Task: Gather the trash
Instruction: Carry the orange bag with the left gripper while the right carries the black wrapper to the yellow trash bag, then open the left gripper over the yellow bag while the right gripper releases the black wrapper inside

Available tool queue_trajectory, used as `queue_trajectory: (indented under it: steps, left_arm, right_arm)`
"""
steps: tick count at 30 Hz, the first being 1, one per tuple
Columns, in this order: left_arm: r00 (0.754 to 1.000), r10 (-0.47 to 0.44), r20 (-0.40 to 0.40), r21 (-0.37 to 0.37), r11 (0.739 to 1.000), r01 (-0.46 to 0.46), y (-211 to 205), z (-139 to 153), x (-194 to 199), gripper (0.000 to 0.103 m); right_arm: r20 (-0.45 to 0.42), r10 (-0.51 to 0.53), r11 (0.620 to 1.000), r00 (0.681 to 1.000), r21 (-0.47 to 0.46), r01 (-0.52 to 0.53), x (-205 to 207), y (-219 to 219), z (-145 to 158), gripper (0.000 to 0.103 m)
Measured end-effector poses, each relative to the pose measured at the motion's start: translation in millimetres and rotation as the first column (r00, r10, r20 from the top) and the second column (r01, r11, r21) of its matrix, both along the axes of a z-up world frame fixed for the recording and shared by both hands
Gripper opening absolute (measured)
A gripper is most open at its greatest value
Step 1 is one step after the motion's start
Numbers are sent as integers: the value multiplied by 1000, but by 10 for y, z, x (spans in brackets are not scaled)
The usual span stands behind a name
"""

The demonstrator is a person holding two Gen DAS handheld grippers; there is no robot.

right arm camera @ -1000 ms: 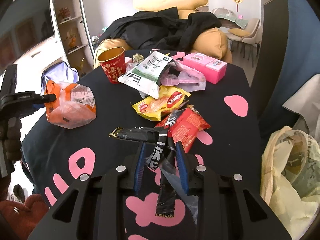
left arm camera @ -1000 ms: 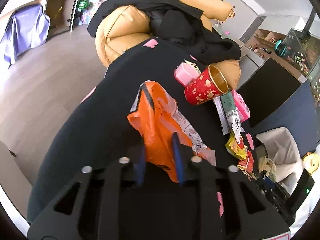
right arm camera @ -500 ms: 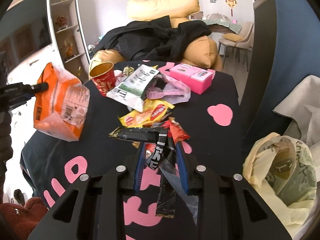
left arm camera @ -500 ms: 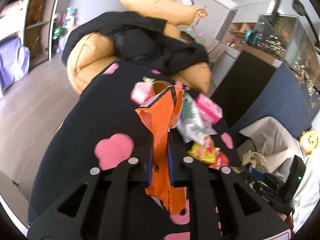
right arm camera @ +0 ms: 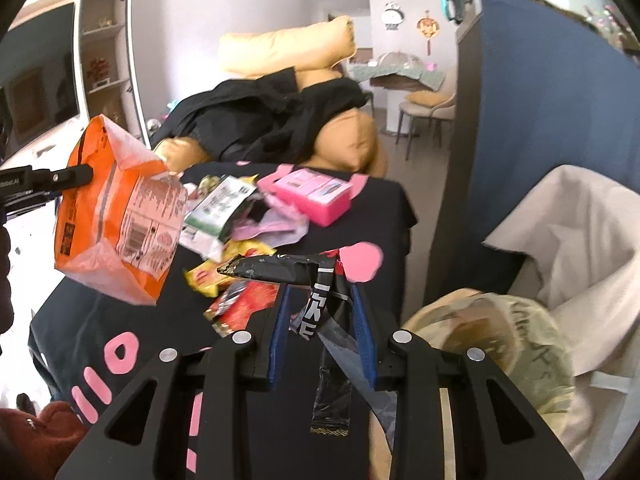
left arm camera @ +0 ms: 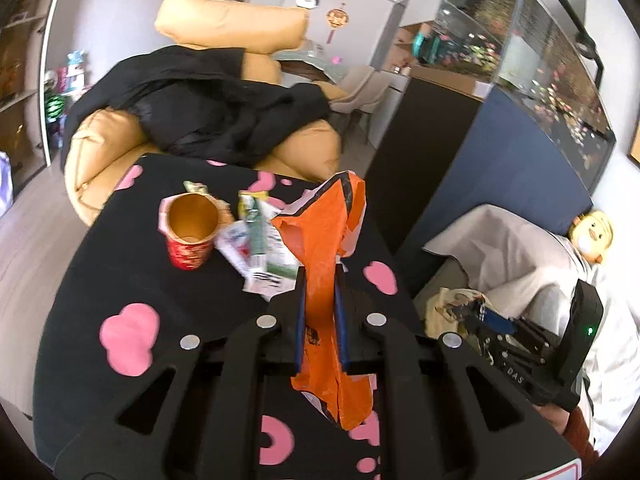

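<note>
Orange bag pinched in left claw; black wrapper in right claw.

right gripper grips black wrapper; left gripper holds orange bag

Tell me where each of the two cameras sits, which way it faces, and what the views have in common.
Left wrist: on the left gripper, looking along its fingers down over the black table; they pinch the orange bag; the red cup stands beyond.
Right wrist: on the right gripper, facing across the table toward the sofa; a black wrapper sits between its fingers.
Shared: the orange bag, table, sofa, and the yellowish trash bag at right; each view shows the other gripper.
</note>
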State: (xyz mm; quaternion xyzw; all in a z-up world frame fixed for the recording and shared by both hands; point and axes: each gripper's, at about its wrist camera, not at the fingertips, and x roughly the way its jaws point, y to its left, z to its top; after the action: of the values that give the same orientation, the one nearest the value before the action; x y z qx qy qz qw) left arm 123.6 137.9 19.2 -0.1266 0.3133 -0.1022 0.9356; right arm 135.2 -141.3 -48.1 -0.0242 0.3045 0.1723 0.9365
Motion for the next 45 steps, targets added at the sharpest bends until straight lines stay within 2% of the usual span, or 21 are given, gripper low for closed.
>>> queue_trajectory:
  steps: [6,10,18,21,26,30,34,36,40,41,42,44,45]
  left_arm:
    - [995,-96,-3,2,995,96,-406,5,118,11]
    - [982,-183,-41,-35,983,182,-761,-53,270,12]
    - [924,-374,-75,-66,927,370,-1741,-197,646,11]
    - [903,-425,-58,-75,904,420,-2095,-229,762,11]
    - [870,-491,-34,-21,871,491,-2655,-380,883,11]
    - [841,-527,-120,17,846,532,-3010,-739,989,11]
    - [809,-532,-251,105,815,569,-3278,-1203,1010,10]
    - [791,-529,-308,105,807,581,-3346,-1400,1022,10]
    - [785,-535,-312,85,808,584,-3346,-1479,1043,10]
    - [786,-537,-306,78,809,583,-3329,-1457,1047,14]
    - [782,-545,-302,64,807,586,-3314,-1453,1034,25]
    - [781,-553,-292,28,811,585,-3225,-1379,1029,40]
    - [788,-547,-281,17,819,574,-3142,-1320,1007,41]
  right_arm:
    - [55,-78,997,995,3,78,-42,-365,148,29]
    - [80,-139,990,987,-1,139,-72,-695,221,29]
    - [95,-287,958,953,3,288,-130,-1454,255,29]
    - [99,-334,942,937,-8,336,-160,-1694,248,29]
    - [93,-386,922,918,0,387,-170,-1954,204,29]
    - [91,-405,914,910,5,406,-195,-2047,157,29]
    - [73,-411,912,909,16,411,-150,-2065,77,29]
    - [63,-409,912,910,17,409,-116,-2059,33,29]
    - [44,-405,914,913,26,404,-57,-2050,-13,29]
    - [41,-404,915,914,27,403,-33,-2049,-20,29]
    - [38,-401,916,915,28,401,-19,-2030,-32,30]
    - [30,-396,918,918,36,395,-1,-2015,-62,30]
    - [25,-393,919,919,41,392,6,-2005,-81,30]
